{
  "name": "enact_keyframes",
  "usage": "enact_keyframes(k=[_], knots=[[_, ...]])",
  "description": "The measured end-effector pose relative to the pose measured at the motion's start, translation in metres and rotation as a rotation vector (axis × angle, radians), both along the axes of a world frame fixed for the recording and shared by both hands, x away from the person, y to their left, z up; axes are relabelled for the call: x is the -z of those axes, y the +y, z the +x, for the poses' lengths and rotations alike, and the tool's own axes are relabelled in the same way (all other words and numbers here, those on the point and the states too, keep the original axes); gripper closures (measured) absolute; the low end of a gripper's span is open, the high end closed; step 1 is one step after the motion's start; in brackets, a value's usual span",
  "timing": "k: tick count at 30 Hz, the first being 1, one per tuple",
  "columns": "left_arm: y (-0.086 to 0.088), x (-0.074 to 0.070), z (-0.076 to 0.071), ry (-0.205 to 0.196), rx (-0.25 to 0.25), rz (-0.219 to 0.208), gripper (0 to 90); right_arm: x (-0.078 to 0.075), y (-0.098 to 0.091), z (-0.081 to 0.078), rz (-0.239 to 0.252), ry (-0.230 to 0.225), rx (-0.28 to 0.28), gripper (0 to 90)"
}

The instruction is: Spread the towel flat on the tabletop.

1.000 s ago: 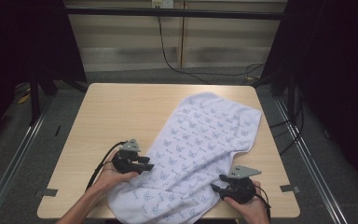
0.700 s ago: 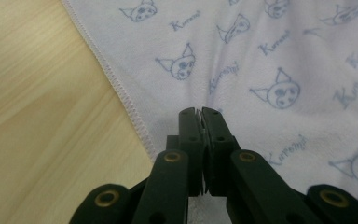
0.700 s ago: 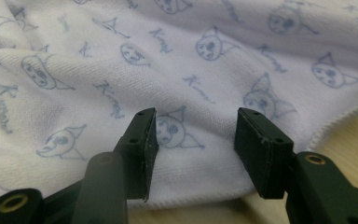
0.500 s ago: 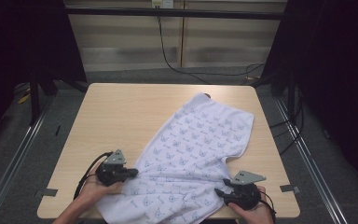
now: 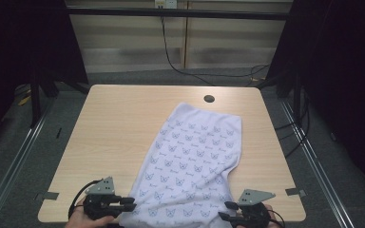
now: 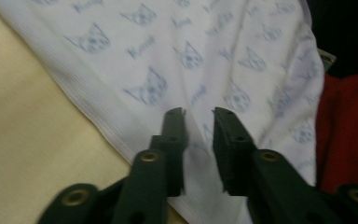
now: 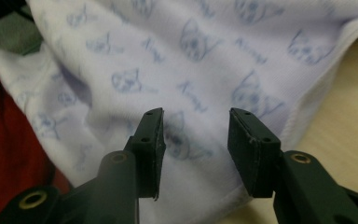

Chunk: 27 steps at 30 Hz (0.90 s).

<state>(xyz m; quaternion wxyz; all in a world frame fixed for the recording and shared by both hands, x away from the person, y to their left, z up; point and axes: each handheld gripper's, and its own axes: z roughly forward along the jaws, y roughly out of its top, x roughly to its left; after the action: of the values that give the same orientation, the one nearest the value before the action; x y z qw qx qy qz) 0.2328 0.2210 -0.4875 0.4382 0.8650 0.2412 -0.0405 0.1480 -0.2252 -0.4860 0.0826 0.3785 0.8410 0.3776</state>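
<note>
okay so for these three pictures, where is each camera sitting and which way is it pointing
High view: above the person's side, looking forward and down on the table; left gripper and right gripper show at the bottom.
Left gripper view: rides the left gripper, looking along its black, parted jaws onto the cat-print cloth.
Right gripper view: rides the right gripper, jaws parted wider over the cloth's hem.
Shared: all three show the cloth on the wooden table.
</note>
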Motion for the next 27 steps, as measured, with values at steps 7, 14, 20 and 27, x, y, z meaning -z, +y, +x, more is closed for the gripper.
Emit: enact_keyframes(k=[7, 14, 20, 27], knots=[[-0.019, 0.0, 0.073, -0.038, -0.119, 0.012, 68.1, -0.011, -0.008, 0.046, 0.038, -0.084, 0.099, 56.1], [-0.042, 0.014, 0.122, -0.045, -0.239, 0.007, 63.5, -0.004, -0.001, 0.102, -0.005, -0.076, 0.133, 54.3], [-0.046, 0.015, 0.112, -0.072, -0.188, 0.084, 87.4, 0.005, -0.005, 0.086, -0.064, -0.063, 0.142, 51.9], [-0.024, 0.01, 0.09, -0.063, -0.188, 0.075, 87.6, 0.012, -0.02, 0.062, -0.082, -0.064, 0.149, 74.4]])
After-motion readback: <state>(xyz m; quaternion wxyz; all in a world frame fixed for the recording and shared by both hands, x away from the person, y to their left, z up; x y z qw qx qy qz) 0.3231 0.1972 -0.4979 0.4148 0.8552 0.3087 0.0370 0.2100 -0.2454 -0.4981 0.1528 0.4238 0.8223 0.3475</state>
